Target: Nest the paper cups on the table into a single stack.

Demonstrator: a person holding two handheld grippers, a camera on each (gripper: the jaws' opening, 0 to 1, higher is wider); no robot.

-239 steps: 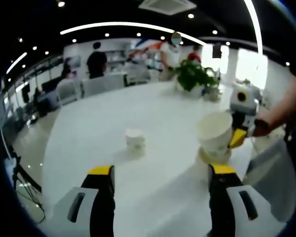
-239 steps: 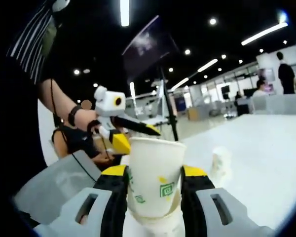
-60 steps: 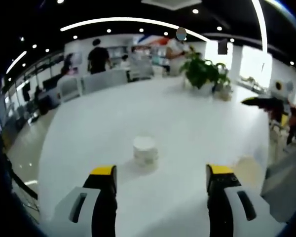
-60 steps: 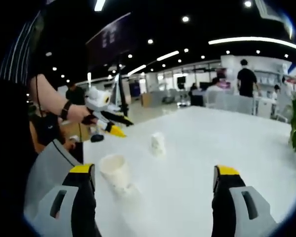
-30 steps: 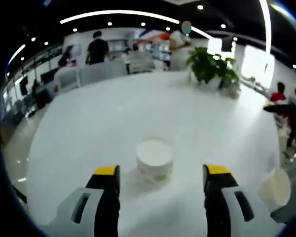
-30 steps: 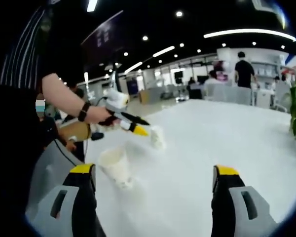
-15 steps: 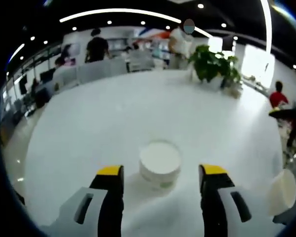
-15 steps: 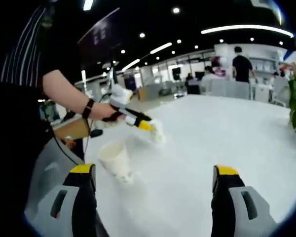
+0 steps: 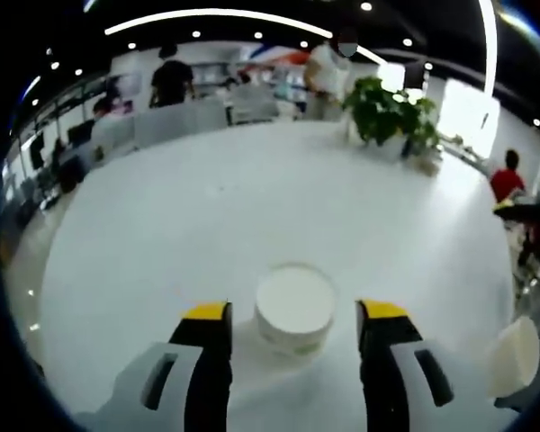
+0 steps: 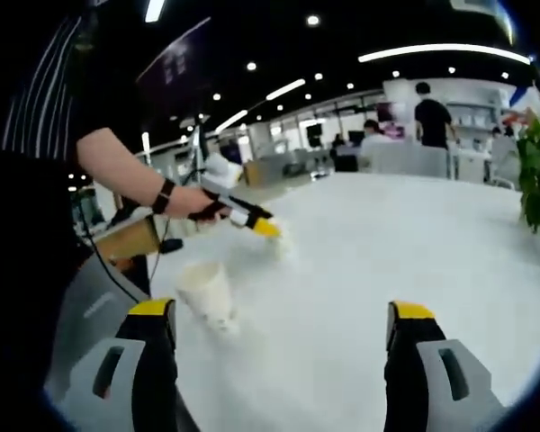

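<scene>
Left gripper view: the left gripper (image 9: 292,317) straddles a lone cup (image 9: 294,307) upright on the counter (image 9: 252,198), fingers wide open, empty. Right gripper (image 10: 279,315), also spread empty, faces the nested cups (image 10: 205,293) standing near-left.

No legible text, label, brand, number or sign in either view. Paper cup (image 9: 294,307) between the left gripper's jaws: plain white, no readable print. Stacked cups (image 10: 207,296) in the right gripper view: too blurred for any marking to be read. Dark hanging panel (image 10: 175,72) near the ceiling: faint pale marks, unreadable.
</scene>
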